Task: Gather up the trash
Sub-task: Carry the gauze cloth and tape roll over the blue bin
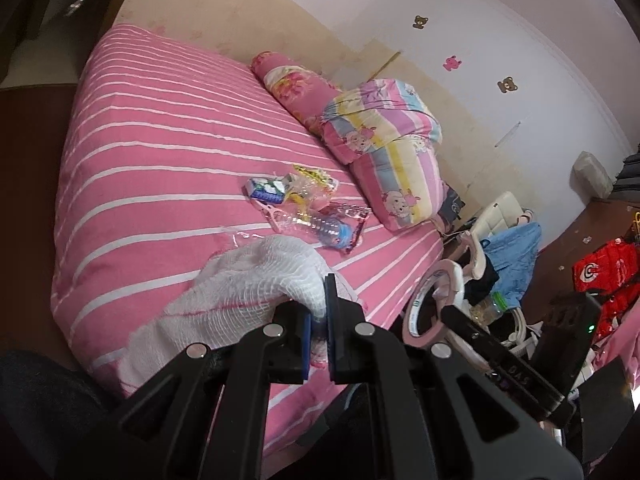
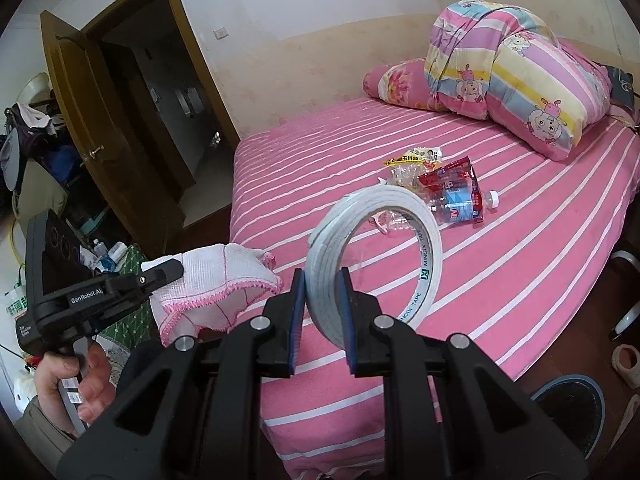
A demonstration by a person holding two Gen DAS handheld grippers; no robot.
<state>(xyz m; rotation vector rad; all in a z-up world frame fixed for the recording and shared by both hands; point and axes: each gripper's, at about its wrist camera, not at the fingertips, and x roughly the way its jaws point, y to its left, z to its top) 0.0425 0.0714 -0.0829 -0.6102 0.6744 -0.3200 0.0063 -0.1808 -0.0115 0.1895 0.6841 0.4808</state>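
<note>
Left gripper [image 1: 319, 326]: clamped on a white gauze cloth [image 1: 256, 280] with pink stitched hem, held at the bed's near edge, probably lifted for removal. Right gripper [image 2: 323, 318]: clamped on a roll of white double-sided tape [image 2: 420, 264], core printed "MINGIX TAPE", carried upright above the near edge. Trash pile [image 2: 436, 192]: crushed plastic bottle [image 2: 460, 204], red and yellow wrappers, mid-bed [image 2: 520, 280], untouched, apparently gathered for collection. The other gripper's body reads "GenRobot.AI".
</note>
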